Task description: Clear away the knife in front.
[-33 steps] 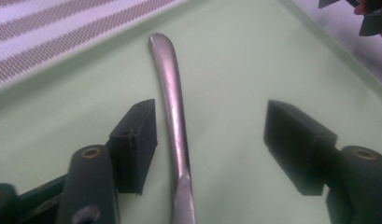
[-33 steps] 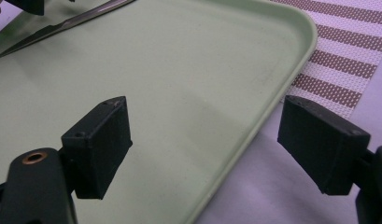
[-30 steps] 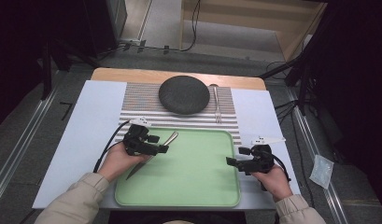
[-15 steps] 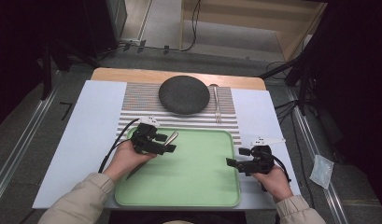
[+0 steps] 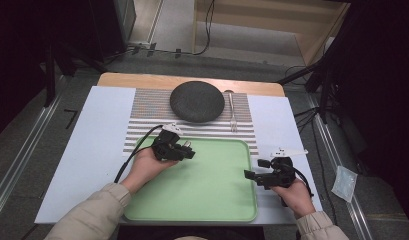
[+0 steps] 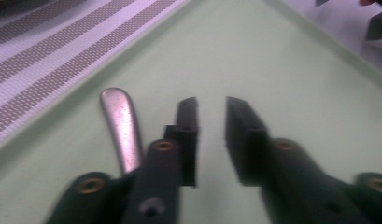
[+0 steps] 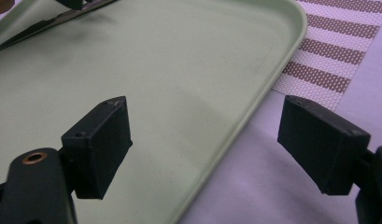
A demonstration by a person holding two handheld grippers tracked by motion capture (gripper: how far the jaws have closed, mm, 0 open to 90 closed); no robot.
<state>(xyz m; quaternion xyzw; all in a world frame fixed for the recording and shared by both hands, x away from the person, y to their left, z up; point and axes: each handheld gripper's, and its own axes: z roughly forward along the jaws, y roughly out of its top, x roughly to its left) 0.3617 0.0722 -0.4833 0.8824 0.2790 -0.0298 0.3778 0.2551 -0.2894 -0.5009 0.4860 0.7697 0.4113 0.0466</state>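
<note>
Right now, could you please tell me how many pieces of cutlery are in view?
2. A fork lies on the striped mat right of the dark plate; a metal utensil sits beside the left tool, above the green tray.

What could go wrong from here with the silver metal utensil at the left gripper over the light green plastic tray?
1. The silver metal utensil's handle lies beside the left gripper, outside the gap between its jaws. How firmly it is held cannot be told, so it may slip onto the light green plastic tray.
2. The right gripper has open jaws straddling the tray's rim, so a small move could nudge the tray.
</note>
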